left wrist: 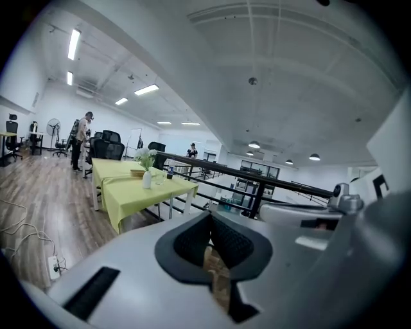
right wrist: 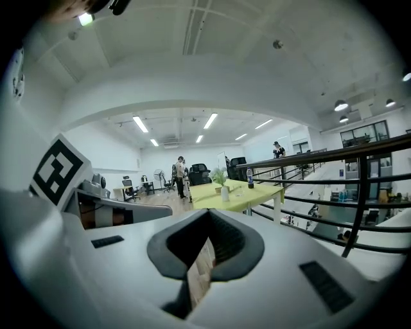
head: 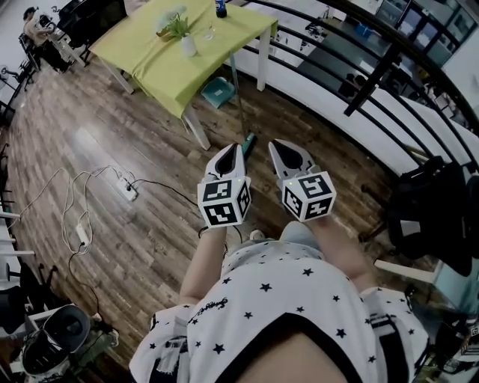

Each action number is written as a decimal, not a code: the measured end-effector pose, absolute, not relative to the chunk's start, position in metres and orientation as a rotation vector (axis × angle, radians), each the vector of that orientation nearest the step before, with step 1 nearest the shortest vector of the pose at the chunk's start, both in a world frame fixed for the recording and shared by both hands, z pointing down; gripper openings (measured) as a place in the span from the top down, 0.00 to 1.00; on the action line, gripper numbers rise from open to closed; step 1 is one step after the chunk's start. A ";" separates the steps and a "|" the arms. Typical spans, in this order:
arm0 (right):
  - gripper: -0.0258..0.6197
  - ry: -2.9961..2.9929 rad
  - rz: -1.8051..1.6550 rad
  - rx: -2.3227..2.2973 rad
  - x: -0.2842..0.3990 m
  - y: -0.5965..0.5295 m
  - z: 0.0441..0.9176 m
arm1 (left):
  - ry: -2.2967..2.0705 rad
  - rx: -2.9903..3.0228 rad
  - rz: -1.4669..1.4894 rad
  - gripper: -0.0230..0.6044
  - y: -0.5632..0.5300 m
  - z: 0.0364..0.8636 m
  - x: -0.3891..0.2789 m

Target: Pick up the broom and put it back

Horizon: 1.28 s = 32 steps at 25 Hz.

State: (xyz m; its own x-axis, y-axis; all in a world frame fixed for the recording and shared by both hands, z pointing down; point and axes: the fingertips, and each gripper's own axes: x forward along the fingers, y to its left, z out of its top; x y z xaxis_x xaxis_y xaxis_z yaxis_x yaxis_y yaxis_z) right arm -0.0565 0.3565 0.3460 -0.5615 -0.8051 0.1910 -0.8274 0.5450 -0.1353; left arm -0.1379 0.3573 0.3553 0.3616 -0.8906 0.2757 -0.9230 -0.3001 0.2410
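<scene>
In the head view the broom (head: 249, 140) stands on the wooden floor beside the table's near corner. Its teal lower end is just ahead of my grippers and its thin handle rises toward the table edge. My left gripper (head: 238, 148) is shut with nothing in it, its tip a little short of the broom's teal end. Just to its right, my right gripper (head: 278, 144) is also shut and empty. Both point forward and slightly down, side by side. Neither gripper view shows the broom; in each the jaws, left (left wrist: 209, 216) and right (right wrist: 209, 213), meet at the tips.
A yellow-green table (head: 150, 60) carries a vase of flowers (head: 187, 45) and a bottle (head: 221, 9). A teal dustpan (head: 217, 91) lies under it. A black railing (head: 359, 82) runs along the right. A power strip (head: 126, 191) with cables lies left, a dark chair (head: 430, 213) right.
</scene>
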 end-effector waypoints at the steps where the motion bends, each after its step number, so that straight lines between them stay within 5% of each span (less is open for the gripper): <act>1: 0.97 -2.673 0.321 1.418 -0.057 0.357 0.344 | -1.586 2.278 0.128 0.95 0.357 0.355 -0.138; 32: 0.97 -2.669 0.409 1.431 -0.042 0.214 0.349 | -1.562 2.243 0.169 0.95 0.229 0.365 -0.129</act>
State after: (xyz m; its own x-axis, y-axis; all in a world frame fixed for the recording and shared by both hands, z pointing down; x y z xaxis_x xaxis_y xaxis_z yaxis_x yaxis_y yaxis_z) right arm -0.0423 0.2145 0.3491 -0.5584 -0.8050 0.2002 -0.8280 0.5263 -0.1935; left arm -0.1294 0.2293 0.3648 0.3682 -0.8726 0.3209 -0.9211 -0.2954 0.2536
